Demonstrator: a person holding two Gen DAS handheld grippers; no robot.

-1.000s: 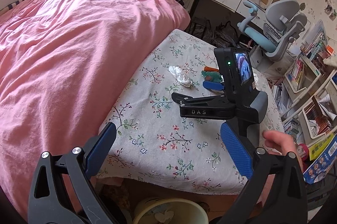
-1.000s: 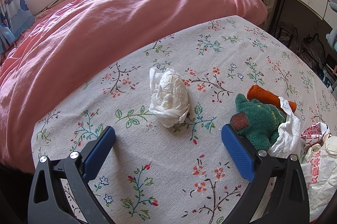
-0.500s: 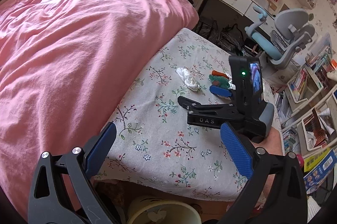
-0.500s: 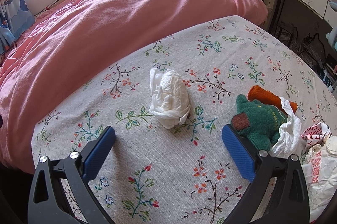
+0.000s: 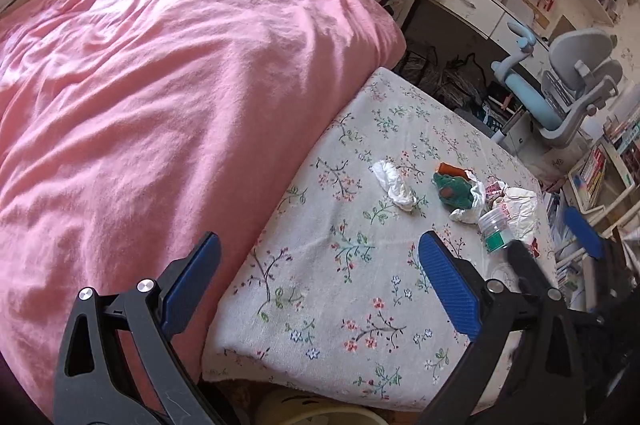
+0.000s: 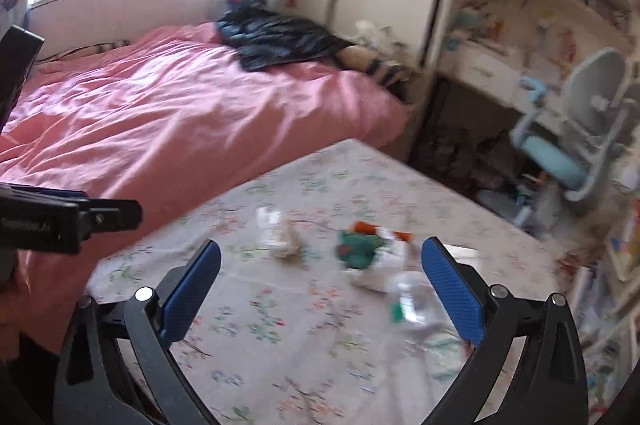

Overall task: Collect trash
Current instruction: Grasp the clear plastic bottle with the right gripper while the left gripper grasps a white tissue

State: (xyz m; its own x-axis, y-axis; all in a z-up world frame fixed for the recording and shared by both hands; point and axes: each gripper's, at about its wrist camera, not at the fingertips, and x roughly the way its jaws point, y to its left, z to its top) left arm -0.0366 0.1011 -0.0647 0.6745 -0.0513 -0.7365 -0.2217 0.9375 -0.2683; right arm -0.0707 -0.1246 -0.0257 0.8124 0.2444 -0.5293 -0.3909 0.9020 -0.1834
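Your left gripper hangs with its blue pads spread wide and nothing between them, poised over the near edge of the floral tablecloth; your right gripper is likewise gaping and empty, held above the same cloth, though its view is smeared with blur.

Trash sits in a loose cluster toward the far right of the table; a crumpled white tissue lies alone on the cloth, apart from the rest; just right of it a green plush toy with an orange piece touching its far side; a second white wad is pressed against the toy's right side; beyond that, crumpled printed paper; a clear plastic bottle with a green label lies on its side just in front of that paper.

From the left view your right gripper shows only as dark frame and one blue pad at the table's right edge; pink duvet butts against the table's left side; a pale bin rim peeks below the near edge, contents not readable.
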